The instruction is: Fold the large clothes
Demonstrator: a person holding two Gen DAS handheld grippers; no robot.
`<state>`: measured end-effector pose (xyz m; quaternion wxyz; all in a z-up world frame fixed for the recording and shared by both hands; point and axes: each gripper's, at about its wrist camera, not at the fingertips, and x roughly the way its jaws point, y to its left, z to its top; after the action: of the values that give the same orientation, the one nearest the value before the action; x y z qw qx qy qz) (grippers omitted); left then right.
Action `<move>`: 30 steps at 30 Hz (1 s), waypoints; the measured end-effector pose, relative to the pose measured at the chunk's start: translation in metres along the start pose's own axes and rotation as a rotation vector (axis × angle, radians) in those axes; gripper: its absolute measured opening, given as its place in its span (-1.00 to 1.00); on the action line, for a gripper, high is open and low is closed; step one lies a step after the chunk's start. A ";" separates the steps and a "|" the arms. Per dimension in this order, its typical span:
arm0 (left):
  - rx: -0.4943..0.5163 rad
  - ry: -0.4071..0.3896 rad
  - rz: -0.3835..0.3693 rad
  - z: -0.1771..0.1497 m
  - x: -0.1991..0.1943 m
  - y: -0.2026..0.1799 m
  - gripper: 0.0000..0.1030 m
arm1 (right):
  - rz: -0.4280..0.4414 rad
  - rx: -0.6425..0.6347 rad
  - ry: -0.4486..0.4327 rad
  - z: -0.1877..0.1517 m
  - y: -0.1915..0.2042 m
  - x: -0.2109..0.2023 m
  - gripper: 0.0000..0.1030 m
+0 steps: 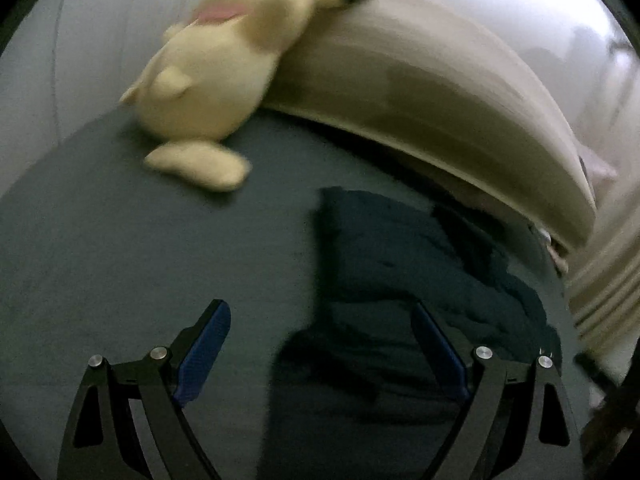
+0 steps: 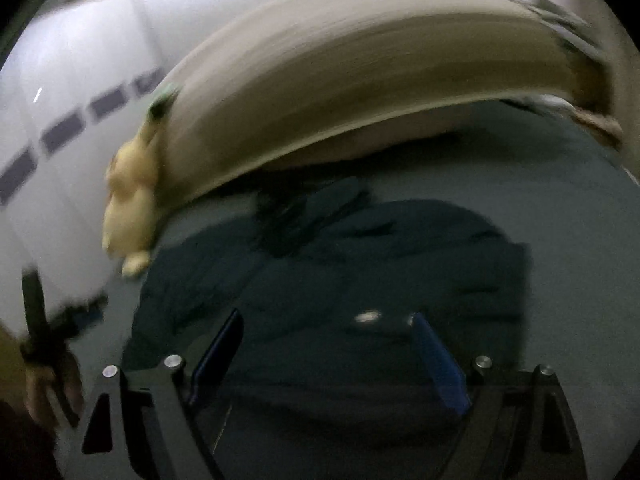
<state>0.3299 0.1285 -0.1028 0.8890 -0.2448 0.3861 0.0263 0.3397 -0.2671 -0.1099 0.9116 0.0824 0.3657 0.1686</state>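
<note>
Left wrist: yellow plush toy point(image 1: 216, 76), writing unreadable

A yellow plush toy point(image 1: 216, 76) lies on the grey-green bed sheet point(image 1: 100, 240), its head leaning against a beige headboard point(image 1: 420, 92). Behind them stands a white wall point(image 2: 80, 60) with a row of dark tiles point(image 2: 64, 132).

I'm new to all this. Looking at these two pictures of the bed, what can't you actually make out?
- Dark garment: its type and fold state are lost to dim light and blur in both views.
- Yellow plush toy: face smeared by motion blur in the left view; small and blurred in the right.
- Beige headboard: surface streaked by blur.
- Left gripper and right gripper: bases cut off by the bottom edge.
</note>
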 end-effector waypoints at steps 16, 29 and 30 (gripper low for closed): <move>-0.012 0.290 -0.031 0.050 0.127 -0.022 -0.15 | -0.088 -0.012 0.201 -0.029 0.006 0.076 0.74; 0.169 0.048 -0.085 -0.002 -0.043 -0.008 0.61 | 0.034 0.253 0.059 -0.043 -0.052 -0.037 0.84; 0.172 0.038 -0.075 -0.011 -0.056 -0.001 0.66 | 0.038 0.276 0.049 -0.051 -0.060 -0.053 0.87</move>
<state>0.2840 0.1306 -0.0698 0.8995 -0.1823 0.3945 -0.0448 0.2832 -0.3407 -0.1295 0.8791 0.2095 0.4059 0.1359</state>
